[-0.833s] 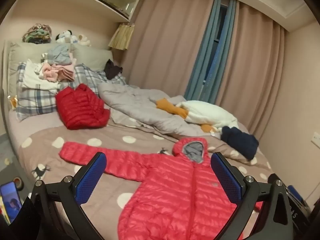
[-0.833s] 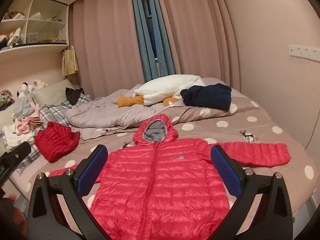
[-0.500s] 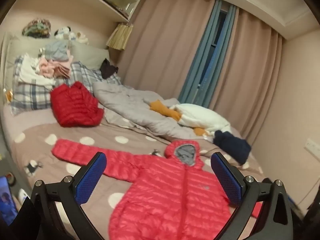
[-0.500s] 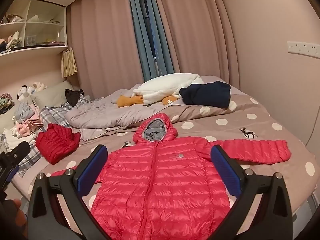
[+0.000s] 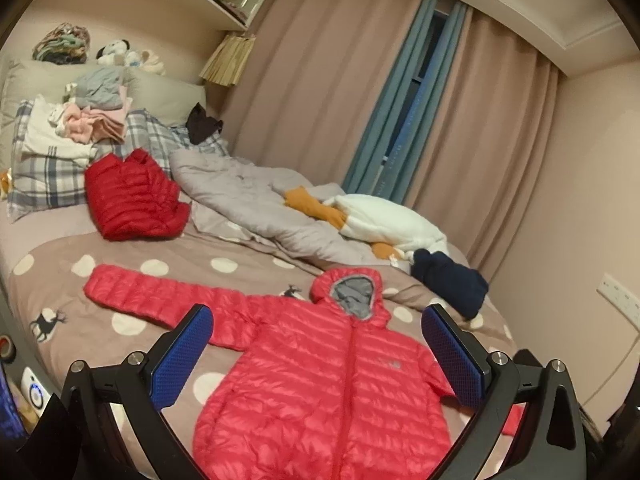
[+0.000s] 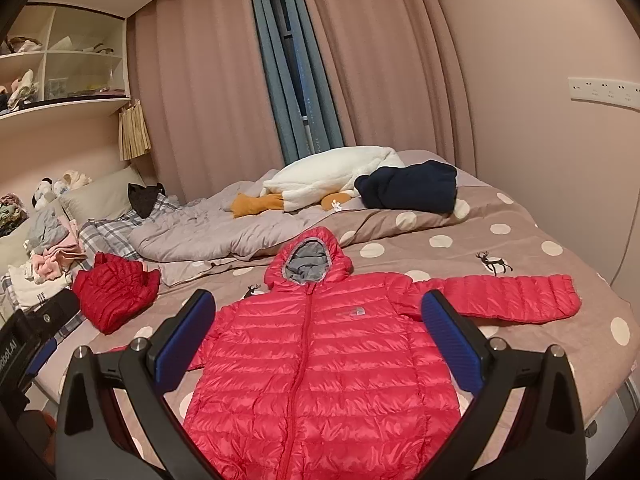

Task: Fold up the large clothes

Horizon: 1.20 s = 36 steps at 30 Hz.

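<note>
- Tongs of the left hand (image 5: 318, 354) stand wide apart with nothing between the blue pads; they hover above the bed, not touching the cloth.
- Tongs of the right hand (image 6: 318, 338) are also fully released and hold nothing.
- Pink hooded jacket (image 5: 332, 384) lies flat on the dotted bed cover (image 5: 120, 276), front up and zipped, both sleeves spread out to the sides, hood toward the grey quilt (image 5: 248, 204).
- Compared with half a second ago, the jacket lies in the same place and shape; only the left view has shifted a little, so the folded red jacket (image 5: 132, 200) near the plaid pillow (image 5: 40, 176) now sits more inward in that view.
- In the right view almost nothing has changed.
</note>
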Each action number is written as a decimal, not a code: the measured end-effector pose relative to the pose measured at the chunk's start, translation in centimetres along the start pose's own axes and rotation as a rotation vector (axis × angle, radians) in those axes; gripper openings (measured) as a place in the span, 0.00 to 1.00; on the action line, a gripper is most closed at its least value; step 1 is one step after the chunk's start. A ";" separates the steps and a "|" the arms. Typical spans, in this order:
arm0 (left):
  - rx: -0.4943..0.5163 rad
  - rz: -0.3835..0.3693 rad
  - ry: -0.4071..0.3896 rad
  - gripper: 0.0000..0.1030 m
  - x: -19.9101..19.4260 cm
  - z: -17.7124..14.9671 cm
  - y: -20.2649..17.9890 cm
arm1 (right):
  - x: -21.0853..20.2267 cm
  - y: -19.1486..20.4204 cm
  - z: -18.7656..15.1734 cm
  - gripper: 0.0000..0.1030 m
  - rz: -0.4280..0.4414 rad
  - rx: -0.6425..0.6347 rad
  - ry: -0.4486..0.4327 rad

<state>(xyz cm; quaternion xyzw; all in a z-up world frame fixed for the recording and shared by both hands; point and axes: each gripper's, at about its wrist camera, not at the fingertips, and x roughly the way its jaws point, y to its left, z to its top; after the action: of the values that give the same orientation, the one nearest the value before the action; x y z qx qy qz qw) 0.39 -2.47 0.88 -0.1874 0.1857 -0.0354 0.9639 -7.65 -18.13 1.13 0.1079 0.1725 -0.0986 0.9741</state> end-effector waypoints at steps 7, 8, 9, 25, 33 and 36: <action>0.025 -0.035 0.014 1.00 0.1 -0.7 -0.1 | 0.0 -0.3 0.2 1.00 0.005 0.008 0.007; 0.027 -0.040 0.017 1.00 0.0 -0.9 0.0 | 0.0 -0.3 0.1 1.00 0.004 0.007 0.005; 0.027 -0.044 0.019 1.00 0.0 -0.9 0.0 | 0.1 -0.4 0.2 1.00 0.002 0.008 0.005; 0.041 -0.039 0.025 1.00 0.0 -1.1 0.4 | 0.3 0.9 -0.3 1.00 0.010 -0.018 0.010; 0.040 -0.042 0.038 1.00 0.1 -1.1 1.1 | 0.5 0.9 -0.5 1.00 0.010 -0.005 0.013; 0.035 -0.039 0.047 1.00 0.2 -1.2 1.2 | 0.5 1.0 -0.6 1.00 0.014 -0.007 0.023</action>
<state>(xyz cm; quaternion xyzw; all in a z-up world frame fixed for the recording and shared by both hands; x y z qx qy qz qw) 0.10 -1.77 -0.67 -0.1733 0.2041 -0.0617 0.9615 -7.12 -17.09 0.62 0.1068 0.1831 -0.0898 0.9732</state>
